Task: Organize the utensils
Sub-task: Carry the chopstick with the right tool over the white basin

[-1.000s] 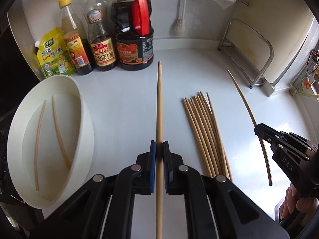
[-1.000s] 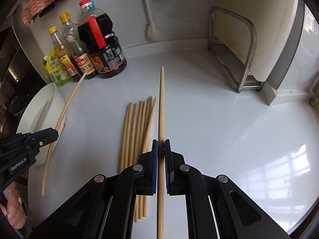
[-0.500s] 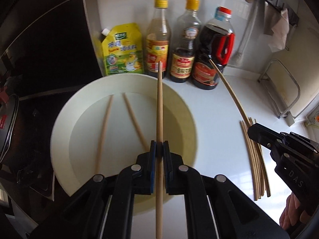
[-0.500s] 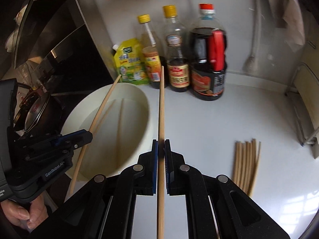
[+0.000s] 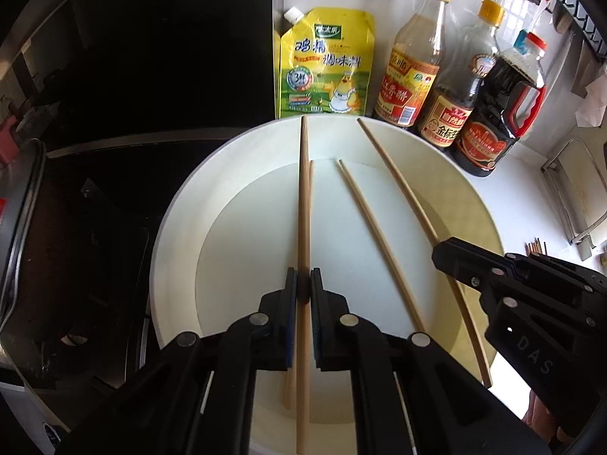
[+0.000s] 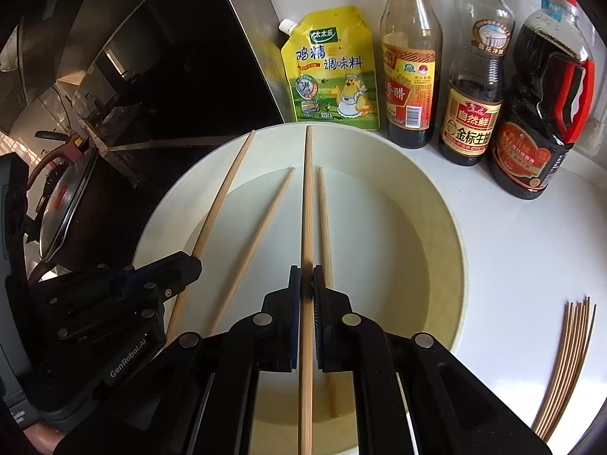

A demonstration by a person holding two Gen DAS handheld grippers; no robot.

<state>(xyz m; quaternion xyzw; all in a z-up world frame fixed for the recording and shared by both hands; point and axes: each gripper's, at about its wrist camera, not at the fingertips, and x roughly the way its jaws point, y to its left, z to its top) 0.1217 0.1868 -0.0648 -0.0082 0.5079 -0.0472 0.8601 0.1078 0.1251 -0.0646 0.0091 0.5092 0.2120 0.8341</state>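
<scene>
One chopstick [image 5: 303, 204] was clamped in the left gripper [image 5: 303, 290] and another chopstick [image 6: 306, 204] in the right gripper [image 6: 306, 284], both held over the white bowl [image 6: 447, 235].

Black tool [image 5: 303, 284] — blue pads, silver screws

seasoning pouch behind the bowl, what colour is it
Yellow, with a white spout, green band and cartoon chicken: the seasoning pouch shows best in the right wrist view.
</scene>
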